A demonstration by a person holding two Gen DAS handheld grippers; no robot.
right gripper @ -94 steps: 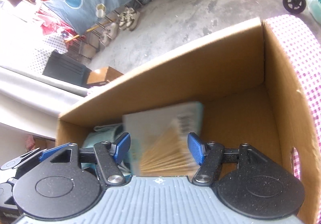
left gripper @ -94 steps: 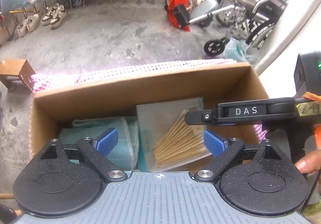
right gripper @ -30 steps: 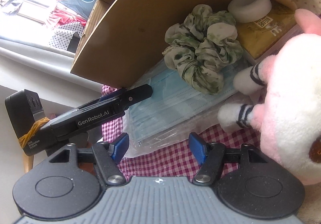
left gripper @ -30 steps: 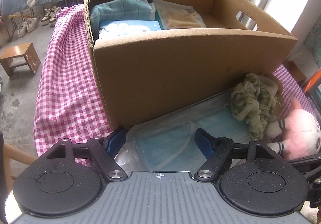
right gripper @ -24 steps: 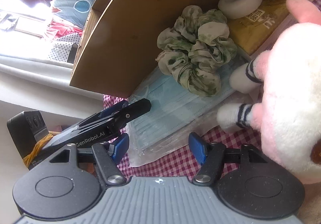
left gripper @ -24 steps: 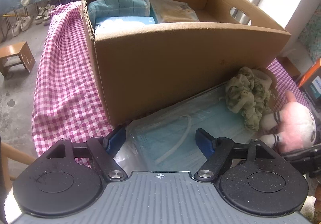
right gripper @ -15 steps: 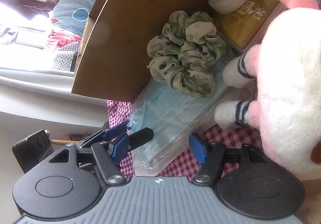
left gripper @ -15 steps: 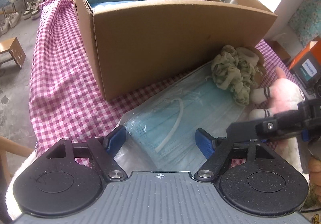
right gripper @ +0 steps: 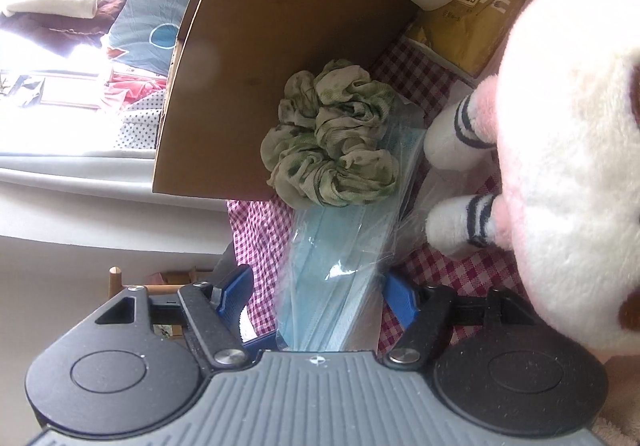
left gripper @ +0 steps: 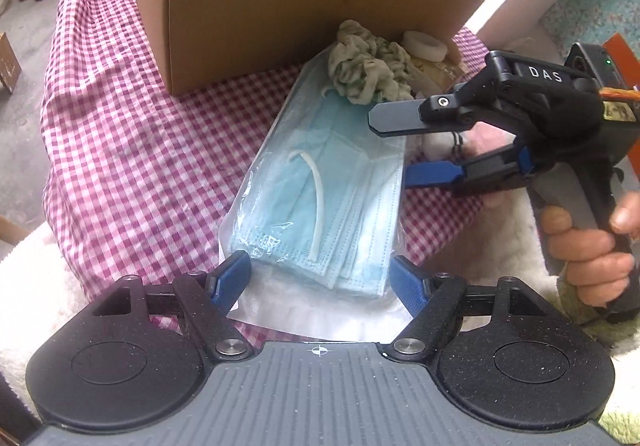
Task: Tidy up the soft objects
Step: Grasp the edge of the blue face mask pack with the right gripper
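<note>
Right wrist only: pink plush toy (right gripper: 568,150) unobstructed.

We find the mask pack (left gripper: 328,202) on the tablecloth (left gripper: 120,150), lengthwise before the cardboard box (left gripper: 280,6). The scrunchie (left gripper: 368,70) rests on the pack's far end, against the box wall. The tape roll (left gripper: 424,46) lies right of the scrunchie; the plush toy (right gripper: 568,150) lies right of the pack.

Left wrist camera sits low at the table's near end, facing the cardboard box (left gripper: 312,2); right wrist camera looks in sideways, tighter; 2 views share the mask packet (left gripper: 320,202) and scrunchie (right gripper: 332,150)
</note>
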